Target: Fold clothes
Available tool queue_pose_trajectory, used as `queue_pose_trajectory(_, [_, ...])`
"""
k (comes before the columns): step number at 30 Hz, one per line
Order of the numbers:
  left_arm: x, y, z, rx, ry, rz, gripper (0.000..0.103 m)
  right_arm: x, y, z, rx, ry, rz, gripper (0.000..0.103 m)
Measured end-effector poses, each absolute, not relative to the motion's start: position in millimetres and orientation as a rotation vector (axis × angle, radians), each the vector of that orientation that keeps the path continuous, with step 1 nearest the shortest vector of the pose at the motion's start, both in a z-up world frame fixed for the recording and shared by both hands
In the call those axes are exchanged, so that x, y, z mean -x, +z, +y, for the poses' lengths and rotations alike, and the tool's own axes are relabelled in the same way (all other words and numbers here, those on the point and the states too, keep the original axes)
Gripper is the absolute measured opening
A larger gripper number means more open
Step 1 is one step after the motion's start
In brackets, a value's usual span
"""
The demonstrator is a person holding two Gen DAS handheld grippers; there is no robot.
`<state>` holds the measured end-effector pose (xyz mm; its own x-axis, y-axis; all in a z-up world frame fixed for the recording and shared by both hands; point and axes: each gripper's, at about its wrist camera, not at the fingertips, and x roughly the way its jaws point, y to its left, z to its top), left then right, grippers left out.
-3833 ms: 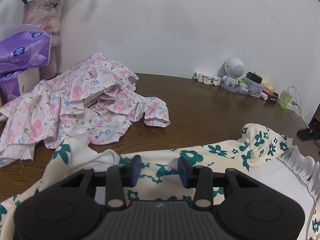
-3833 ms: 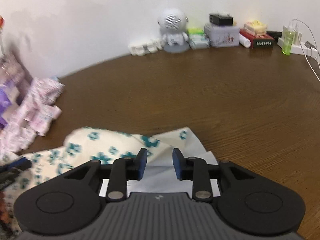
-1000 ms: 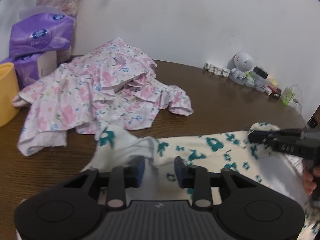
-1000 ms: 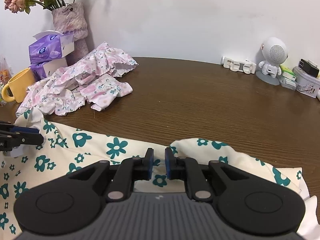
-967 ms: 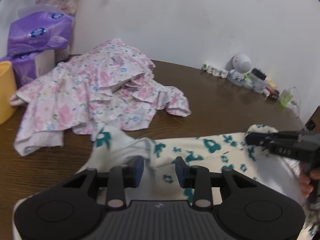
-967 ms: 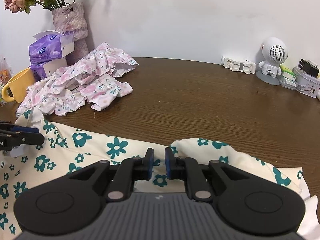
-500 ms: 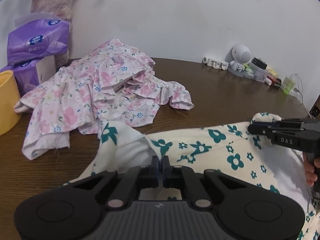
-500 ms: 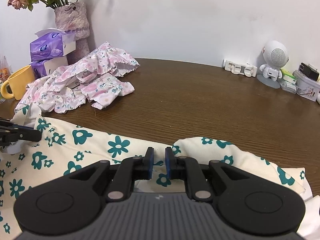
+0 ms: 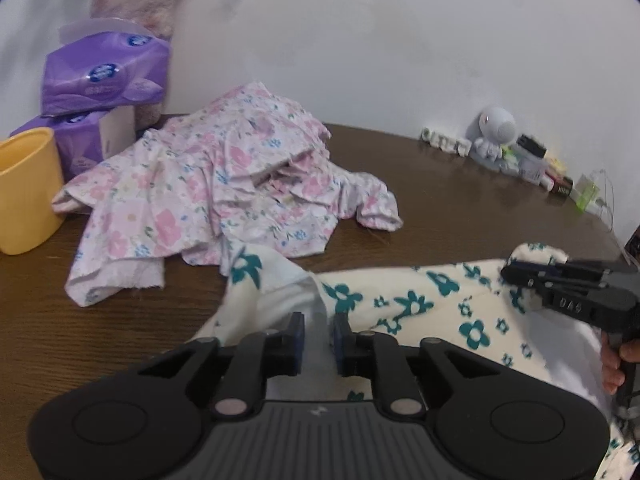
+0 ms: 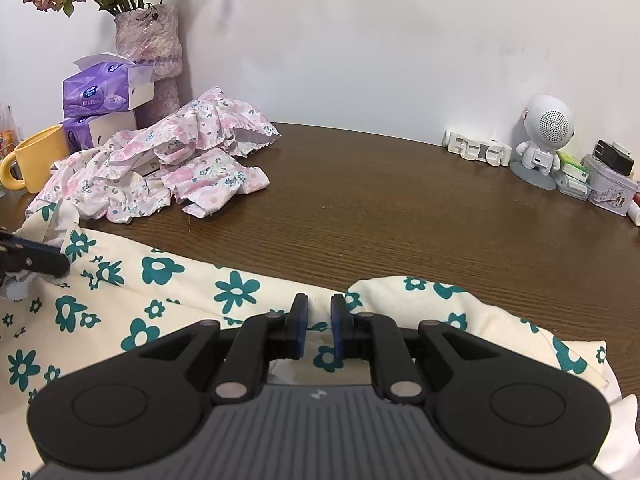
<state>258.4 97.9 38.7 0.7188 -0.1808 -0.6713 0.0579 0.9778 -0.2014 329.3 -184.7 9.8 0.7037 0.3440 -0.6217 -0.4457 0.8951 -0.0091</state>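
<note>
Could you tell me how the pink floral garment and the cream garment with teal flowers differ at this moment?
The pink floral garment lies crumpled in a heap near the tissue packs, untouched; the cream garment is spread flatter along the near edge, under both grippers. The pink one has small pastel blossoms; the cream one bolder teal flowers. The cream one shows a white inner side. Both rest on the brown table.

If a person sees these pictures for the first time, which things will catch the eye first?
First, the cream garment with teal flowers, spread across the near side of the brown table. Next, the crumpled pink floral garment behind it, to the left. Beside that heap stand purple tissue packs and a yellow mug.
</note>
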Motion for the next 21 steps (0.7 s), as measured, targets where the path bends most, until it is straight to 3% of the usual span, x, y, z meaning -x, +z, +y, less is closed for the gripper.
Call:
queue_pose_trajectory(4, [-245.9,48.6,96.1,0.164,-0.181,0.755,0.039,-332.6,19.5,-190.0,0.114,0.455,0.691,0.017])
queue_pose_trajectory(8, [-240.0,45.1,92.0,0.134,-0.197,0.793,0.039,-316.5,47.2,-194.1,0.135,0.467,0.625,0.033])
queue_pose_trajectory(18, [-243.7,34.8,91.8,0.154,-0.188,0.846,0.035,-264.0,71.0,-217.7,0.180,0.475,0.633,0.039])
queue_pose_trajectory(21, [-244.0,34.7,89.5,0.140,-0.182,0.849,0.016,-249.1,66.1,-228.9,0.176,0.450,0.652,0.040])
